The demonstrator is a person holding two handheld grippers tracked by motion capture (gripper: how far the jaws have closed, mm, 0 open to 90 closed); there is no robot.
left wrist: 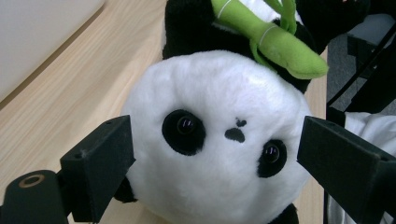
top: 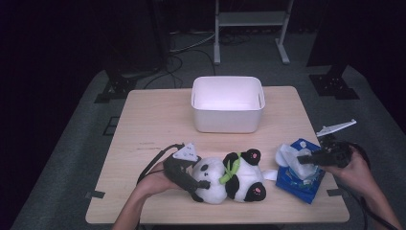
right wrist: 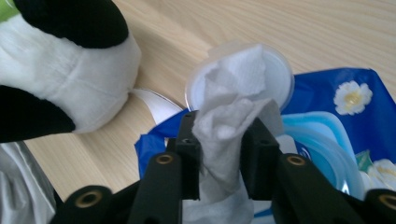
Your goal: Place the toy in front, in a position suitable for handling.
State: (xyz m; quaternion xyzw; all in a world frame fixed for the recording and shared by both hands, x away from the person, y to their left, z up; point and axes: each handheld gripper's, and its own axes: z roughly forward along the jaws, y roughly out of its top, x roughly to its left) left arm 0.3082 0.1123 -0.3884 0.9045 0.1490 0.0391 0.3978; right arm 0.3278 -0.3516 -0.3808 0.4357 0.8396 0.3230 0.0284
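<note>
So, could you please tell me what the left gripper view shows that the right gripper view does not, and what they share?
Left gripper view alone: the panda's face between the open left tongs, the green bamboo on its chest, and the white bin's wall.

Right gripper view alone: the right tongs shut on a wet wipe drawn from the blue wipe pack, with its round lid open.

Both: the plush panda and the wooden table.

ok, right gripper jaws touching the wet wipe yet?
Touching. The right gripper view shows the right gripper with both jaws pressed against the white wet wipe, pinching it as it stands up out of the blue wipe pack.
</note>
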